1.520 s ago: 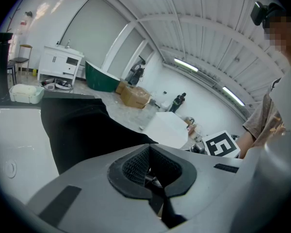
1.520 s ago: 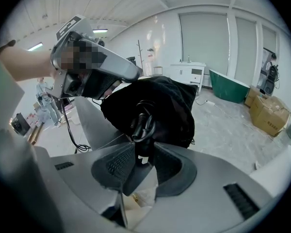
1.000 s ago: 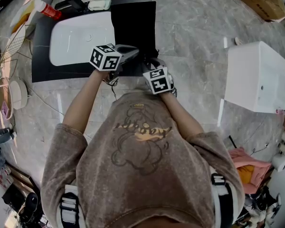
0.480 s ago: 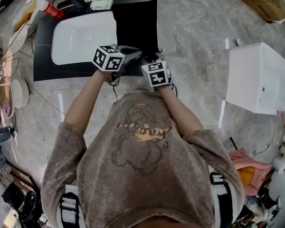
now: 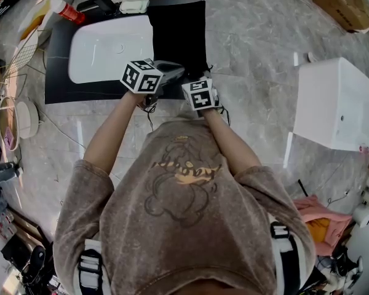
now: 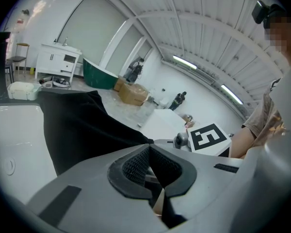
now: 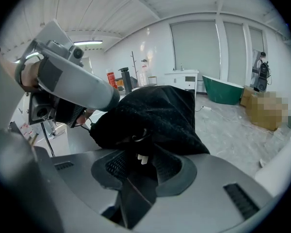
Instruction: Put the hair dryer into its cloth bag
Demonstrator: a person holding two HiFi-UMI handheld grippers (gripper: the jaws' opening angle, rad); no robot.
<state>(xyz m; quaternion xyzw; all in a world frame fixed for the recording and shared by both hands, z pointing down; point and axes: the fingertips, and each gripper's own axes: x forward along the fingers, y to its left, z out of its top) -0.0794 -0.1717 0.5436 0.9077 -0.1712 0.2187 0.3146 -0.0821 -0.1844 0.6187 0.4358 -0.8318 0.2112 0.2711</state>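
Note:
The black cloth bag (image 5: 178, 35) lies on the black counter, right of the sink; it also shows in the left gripper view (image 6: 82, 125) and bulges in the right gripper view (image 7: 160, 115). My left gripper (image 5: 182, 74) is shut on the bag's near edge (image 6: 149, 144). My right gripper (image 5: 200, 78) sits just right of it, jaws closed on the hair dryer's black end (image 7: 140, 154) at the bag's mouth. A cord loop and two pale plug pins (image 7: 141, 158) show there. The cloth hides the dryer's body.
A white sink (image 5: 107, 48) is set in the black counter (image 5: 55, 72). Behind the sink stand a red-capped bottle (image 5: 67, 12) and a white dish (image 5: 134, 5). A white tub (image 5: 338, 100) stands on the marble floor at right, with a cardboard box (image 5: 341, 2) beyond it.
My right gripper has slid forward toward the bag and closer to the left gripper. The left gripper has kept still on the bag's edge.

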